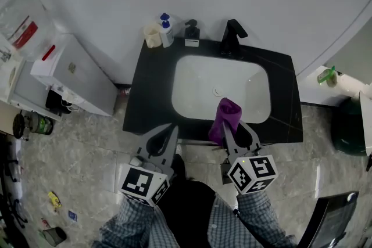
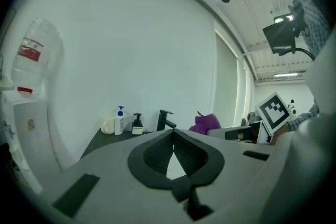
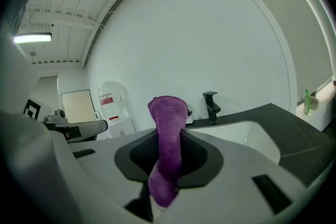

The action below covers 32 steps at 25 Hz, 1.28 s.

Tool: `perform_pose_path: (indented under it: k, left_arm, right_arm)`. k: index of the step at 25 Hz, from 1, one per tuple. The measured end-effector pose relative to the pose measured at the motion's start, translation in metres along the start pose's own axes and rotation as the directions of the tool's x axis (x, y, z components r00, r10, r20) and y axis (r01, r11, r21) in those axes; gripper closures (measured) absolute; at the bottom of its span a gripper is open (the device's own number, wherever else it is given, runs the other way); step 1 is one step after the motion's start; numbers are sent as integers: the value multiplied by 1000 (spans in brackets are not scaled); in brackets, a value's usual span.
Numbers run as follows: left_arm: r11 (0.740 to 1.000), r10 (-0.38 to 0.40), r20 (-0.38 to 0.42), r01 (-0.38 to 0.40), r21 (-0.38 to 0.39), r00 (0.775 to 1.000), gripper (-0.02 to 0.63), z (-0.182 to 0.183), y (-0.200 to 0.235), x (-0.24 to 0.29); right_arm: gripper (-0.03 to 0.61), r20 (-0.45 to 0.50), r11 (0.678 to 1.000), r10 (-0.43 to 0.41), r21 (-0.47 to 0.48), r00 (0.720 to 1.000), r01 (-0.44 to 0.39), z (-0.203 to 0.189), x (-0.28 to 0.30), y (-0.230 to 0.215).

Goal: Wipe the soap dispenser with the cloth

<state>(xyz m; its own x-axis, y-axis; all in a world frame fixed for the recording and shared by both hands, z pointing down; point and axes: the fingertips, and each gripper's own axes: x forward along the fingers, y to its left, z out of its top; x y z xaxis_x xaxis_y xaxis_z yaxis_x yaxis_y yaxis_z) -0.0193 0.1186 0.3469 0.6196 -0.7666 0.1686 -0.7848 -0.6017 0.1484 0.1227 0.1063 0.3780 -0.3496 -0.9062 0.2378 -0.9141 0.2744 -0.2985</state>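
Progress: early by my reading; the cloth (image 1: 225,117) is in hand, but no wiping contact shows
Done: the cloth is picked up and carried over the front edge of the black counter (image 1: 152,96)
Left: bring the cloth to the soap dispenser (image 1: 192,33), rub it over, then take the cloth away
Right gripper (image 1: 231,132): clenched on the purple cloth, which stands up out of the jaws in a folded hump and trails below them
Left gripper (image 1: 170,132): jaw tips pressed together with nothing between them; it hangs at the counter's front edge, at 9 o'clock of the right gripper
Soap dispenser: the black pump bottle with a pale label, upright at the counter's back edge by the wall, untouched
Neighbours: a blue-topped pump bottle (image 1: 166,31) and a cream cup (image 1: 152,35) at its 9 o'clock, the black faucet (image 1: 232,38) at its 3 o'clock
Dispenser from right gripper: about 11 o'clock, well apart, across the white basin (image 1: 195,87)
Dispenser from left gripper: just past 12 o'clock, well apart
Doubt: the blue-topped bottle could also be a soap pump; I take the black one as the target
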Motion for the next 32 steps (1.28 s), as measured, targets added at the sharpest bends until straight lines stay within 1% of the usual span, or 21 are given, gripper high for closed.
perform_pose_path:
  k: [4,8,13,19,24,27,32]
  left_arm:
    - [1000,21,4,-21,6,1000,603,-2,-5,-22]
    - [1000,18,5,-18,7,1000,603,-1,-6,-37]
    - [1000,-5,13,4,13,1000,603,5,-3,-44]
    - [999,-36,23,36,10,999,603,13,-1,-51]
    - [998,-60,25,59,13,998,603,22,-1,-57]
    - [997,-72,23,71,15,997,603,23,-2,-57]
    - [996,-90,25,89,16,996,603,23,-5,-60]
  right_arm:
    - [491,4,1000,6,11,1000,-6,-9,-17,10]
    - [491,2,1000,5,14,1000,-5,-14,-29,20]
    - [491,16,1000,7,12,1000,-8,-12,-32,37]
    - [491,56,999,1,44,998,-4,2,-35,49]
    - [491,71,999,3,32,997,-6,11,-38,63]
    - [491,73,1000,11,29,997,-13,11,-40,71]
    - [491,77,998,14,56,997,-18,8,-46,77]
